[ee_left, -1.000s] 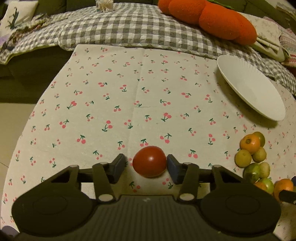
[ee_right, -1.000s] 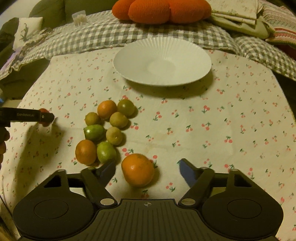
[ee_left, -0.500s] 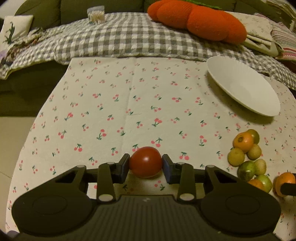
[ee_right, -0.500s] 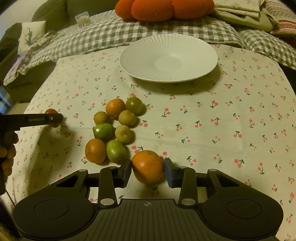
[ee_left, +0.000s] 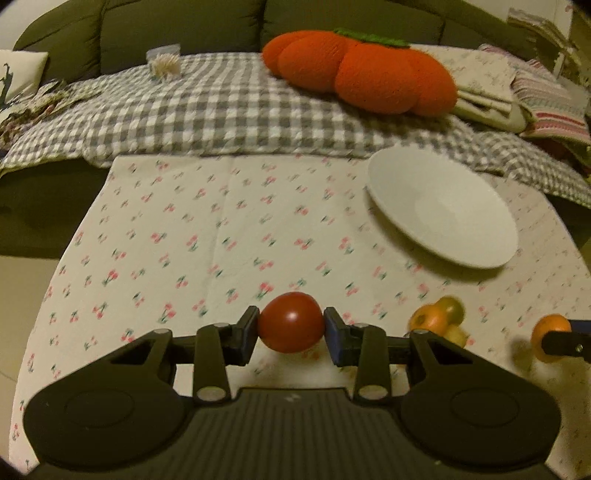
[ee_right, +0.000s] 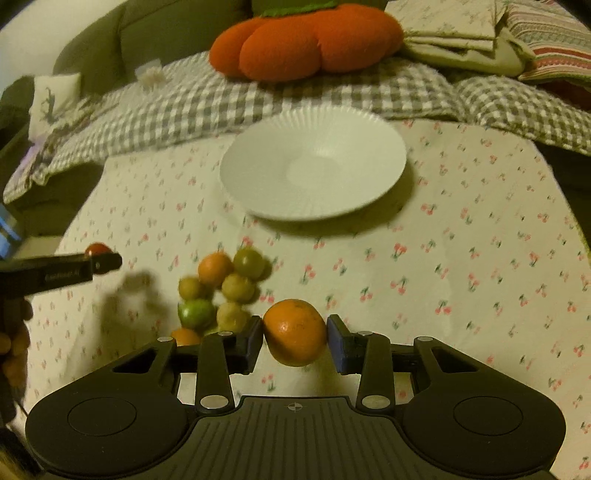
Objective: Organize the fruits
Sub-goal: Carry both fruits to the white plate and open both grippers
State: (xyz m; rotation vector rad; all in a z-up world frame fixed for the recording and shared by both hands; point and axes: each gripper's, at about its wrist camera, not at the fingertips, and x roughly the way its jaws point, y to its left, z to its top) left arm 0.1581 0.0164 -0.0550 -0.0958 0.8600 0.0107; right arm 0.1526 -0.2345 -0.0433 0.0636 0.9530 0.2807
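The left tongs (ee_left: pixel 291 328) are closed on a red tomato (ee_left: pixel 290 322), both pads pressed against its sides. The tomato is smooth, glossy and round, with a small highlight near its top. It sits at 6 o'clock in the left wrist view, held over the bench (ee_left: pixel 207 236); whether it touches the cloth cannot be told.

The right tongs (ee_right: pixel 294 336) are clamped on an orange (ee_right: pixel 294 332), pads touching both flanks. Its skin is dull, bright orange with a few dark specks, slightly flattened in shape. It is at 6 o'clock in the right wrist view, and its shadow falls on the cloth below it.

A cluster of small fruits (ee_right: pixel 225 291) lies on the bench at 9 o'clock of the orange: green, yellowish and orange ones, touching one another, somewhat blurred. A white ribbed plate (ee_right: pixel 314 168) rests on the bench at 12 o'clock, well apart from the cluster.

The bench is covered by a cream cloth printed with small red cherries. Beyond its far edge lies a grey-and-white checked blanket (ee_left: pixel 207 107) on a dark green sofa (ee_left: pixel 177 26). An orange pumpkin-shaped cushion (ee_left: pixel 362 70) sits on the blanket, with folded fabrics (ee_right: pixel 480 40) at 1 o'clock. The light is dim and yellowish.
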